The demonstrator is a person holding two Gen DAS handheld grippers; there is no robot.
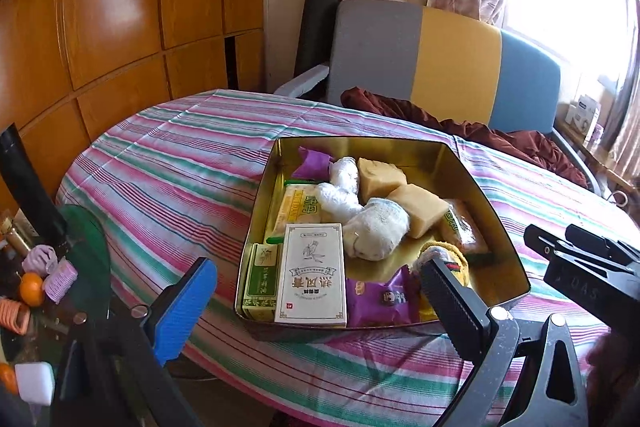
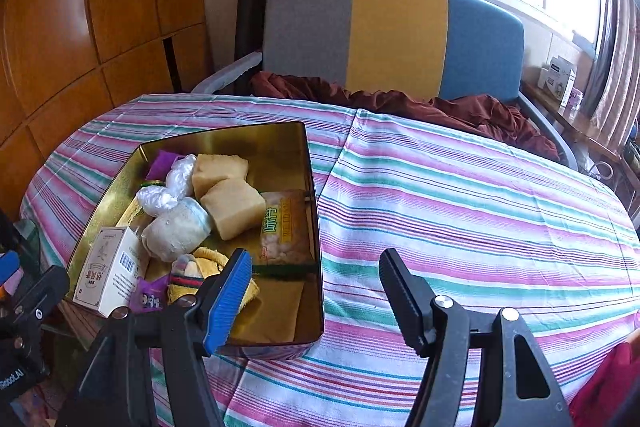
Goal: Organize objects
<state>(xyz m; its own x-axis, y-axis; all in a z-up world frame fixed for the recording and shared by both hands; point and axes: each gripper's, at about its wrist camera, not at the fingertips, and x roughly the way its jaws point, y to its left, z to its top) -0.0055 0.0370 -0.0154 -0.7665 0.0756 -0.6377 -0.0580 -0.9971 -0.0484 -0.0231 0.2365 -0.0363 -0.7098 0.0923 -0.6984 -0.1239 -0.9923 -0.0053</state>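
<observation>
A gold metal tin (image 1: 360,143) (image 2: 316,227) sits on the striped tablecloth. It holds a white box (image 1: 314,275) (image 2: 110,273), a green box (image 1: 262,281), purple packets (image 1: 378,301), two tan blocks (image 1: 416,209) (image 2: 232,207), plastic-wrapped bundles (image 1: 376,233) (image 2: 176,231), a yellow sock (image 1: 448,253) (image 2: 208,259) and snack packets (image 2: 286,227). My left gripper (image 1: 316,301) is open and empty just in front of the tin. My right gripper (image 2: 316,291) is open and empty at the tin's near right corner; it shows in the left wrist view (image 1: 580,259).
A low side table at the left holds an orange (image 1: 31,289), pink hair rollers (image 1: 60,281), a white block (image 1: 34,383) and a dark bottle (image 1: 30,187). A grey, yellow and blue chair (image 2: 396,39) with maroon cloth (image 2: 400,103) stands behind the table.
</observation>
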